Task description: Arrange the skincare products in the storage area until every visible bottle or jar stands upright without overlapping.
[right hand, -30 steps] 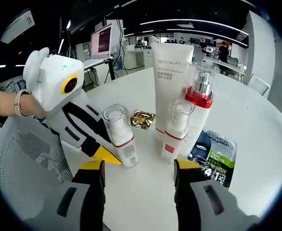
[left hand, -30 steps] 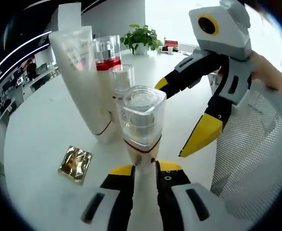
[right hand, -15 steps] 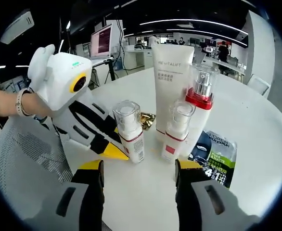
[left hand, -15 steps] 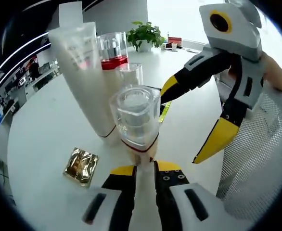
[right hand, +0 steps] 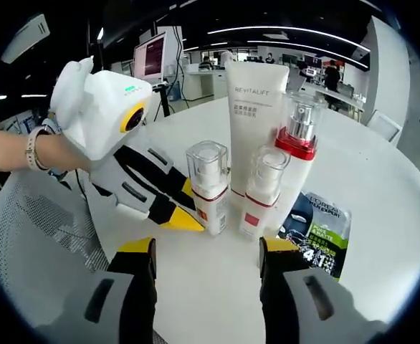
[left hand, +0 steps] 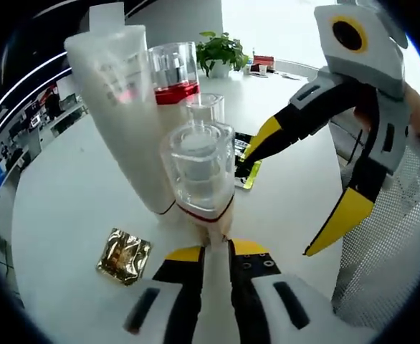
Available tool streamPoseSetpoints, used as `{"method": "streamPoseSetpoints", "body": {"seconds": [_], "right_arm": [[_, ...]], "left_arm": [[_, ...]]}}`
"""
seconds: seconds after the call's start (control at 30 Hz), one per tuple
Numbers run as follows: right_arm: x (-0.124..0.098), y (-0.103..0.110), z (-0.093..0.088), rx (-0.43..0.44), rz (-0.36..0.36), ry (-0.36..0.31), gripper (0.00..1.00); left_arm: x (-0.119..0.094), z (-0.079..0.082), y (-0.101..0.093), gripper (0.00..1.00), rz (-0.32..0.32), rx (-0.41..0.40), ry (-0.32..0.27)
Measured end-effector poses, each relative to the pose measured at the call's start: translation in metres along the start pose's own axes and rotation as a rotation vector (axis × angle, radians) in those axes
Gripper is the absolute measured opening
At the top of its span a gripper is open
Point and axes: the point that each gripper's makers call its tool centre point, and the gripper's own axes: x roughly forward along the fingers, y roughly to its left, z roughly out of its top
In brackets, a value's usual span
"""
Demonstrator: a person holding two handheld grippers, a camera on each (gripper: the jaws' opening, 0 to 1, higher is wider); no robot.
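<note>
Right claw (right hand: 205,259) spread and empty, low over the worktop (right hand: 217,301). Left claw (left hand: 215,250) pinching the small pump bottle (right hand: 209,188), now carried upright from farther left to just beside the second small bottle (right hand: 262,192), before the tall tube (right hand: 256,122). Release likely next.

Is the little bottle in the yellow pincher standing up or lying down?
Standing up. The small bottle is upright on the table, clear cap on top, with the left gripper closed around its base.
</note>
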Motion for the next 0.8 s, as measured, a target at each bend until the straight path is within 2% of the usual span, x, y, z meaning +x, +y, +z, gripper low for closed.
{"method": "streamPoseSetpoints", "body": {"seconds": [0.8], "right_arm": [[0.0008, 0.0018, -0.0013, 0.009, 0.007, 0.006, 0.57]], "left_arm": [[0.0101, 0.0085, 0.0077, 0.08, 0.01, 0.001, -0.007]]}}
